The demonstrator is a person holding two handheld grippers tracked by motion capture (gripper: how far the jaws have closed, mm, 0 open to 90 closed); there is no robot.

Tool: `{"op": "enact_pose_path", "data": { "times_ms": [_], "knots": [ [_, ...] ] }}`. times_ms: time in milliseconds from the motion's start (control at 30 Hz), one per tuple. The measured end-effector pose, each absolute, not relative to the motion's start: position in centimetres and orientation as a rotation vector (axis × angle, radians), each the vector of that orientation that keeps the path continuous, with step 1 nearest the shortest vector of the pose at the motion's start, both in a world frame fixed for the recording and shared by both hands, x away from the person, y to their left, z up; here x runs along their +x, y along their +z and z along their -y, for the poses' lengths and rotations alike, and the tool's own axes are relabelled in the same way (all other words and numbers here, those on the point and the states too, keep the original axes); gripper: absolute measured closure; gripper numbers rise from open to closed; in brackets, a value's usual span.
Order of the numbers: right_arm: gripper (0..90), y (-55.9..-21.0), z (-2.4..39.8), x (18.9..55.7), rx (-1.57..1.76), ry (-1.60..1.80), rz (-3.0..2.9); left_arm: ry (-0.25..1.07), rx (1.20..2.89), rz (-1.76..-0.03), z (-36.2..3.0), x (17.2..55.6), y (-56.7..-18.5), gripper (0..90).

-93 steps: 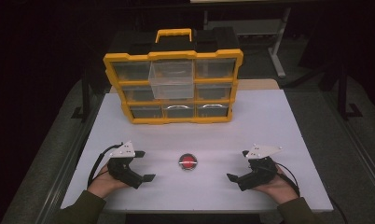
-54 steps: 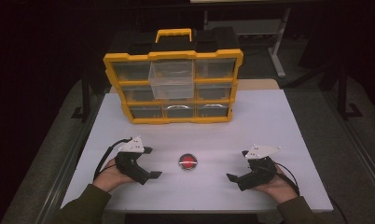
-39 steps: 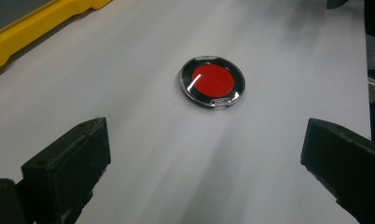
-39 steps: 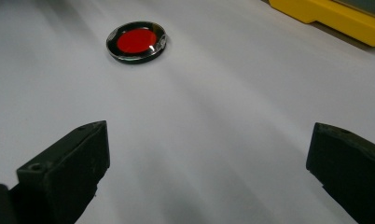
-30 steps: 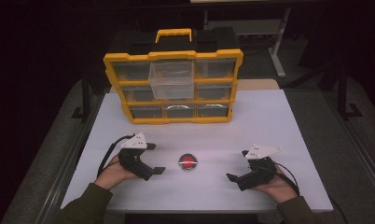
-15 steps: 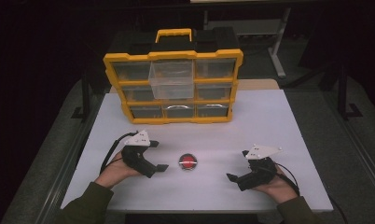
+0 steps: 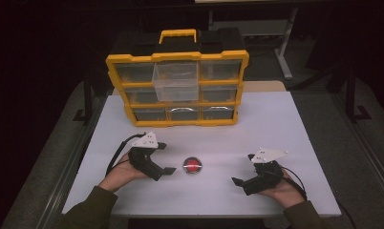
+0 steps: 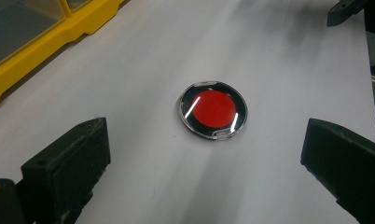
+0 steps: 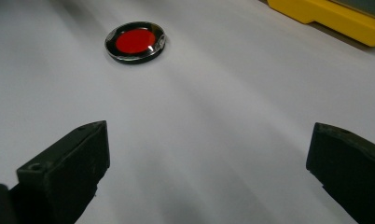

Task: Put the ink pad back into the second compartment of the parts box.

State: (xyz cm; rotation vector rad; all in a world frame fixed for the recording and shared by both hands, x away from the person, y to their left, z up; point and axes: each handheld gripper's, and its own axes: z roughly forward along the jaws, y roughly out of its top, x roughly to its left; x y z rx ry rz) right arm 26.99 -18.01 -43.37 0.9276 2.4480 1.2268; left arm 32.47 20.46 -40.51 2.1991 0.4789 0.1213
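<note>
Red disc in clear round case [image 8: 213, 110], black rim, lying flat

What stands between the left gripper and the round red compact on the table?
Nothing visible does. The left gripper is open, and only bare white table lies between its jaws and the round red compact, which lies flat just ahead of them.

organiser contents: the yellow drawer organiser [image 7: 176, 90] is sitting at upper centre of the high view, its small clear drawers too dim to tell what they are holding.
organiser in the left gripper view: the frame's upper left edge is cutting it [image 8: 45, 32] off.
forearms: the bottom edge of the high view is cropping both sleeves.
</note>
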Motion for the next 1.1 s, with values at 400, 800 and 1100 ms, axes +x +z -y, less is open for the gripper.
{"op": "enact_pose_path", "data": {
  "times_ms": [400,800,1100],
  "knots": [
    [0.0,-43.4,18.1,27.0,0.93,1.232,-2.447,0.112,2.202,-0.459,-19.4,32.8,-40.3,0.7],
    [0.0,-43.4,18.1,27.1,0.929,1.233,-2.448,0.096,2.21,-0.437,-18.4,33.3,-40.2,0.7],
    [0.0,-43.5,18.1,27.0,0.931,1.234,-2.45,0.093,2.215,-0.415,-17.2,33.8,-40.2,0.7]
  ]
}}
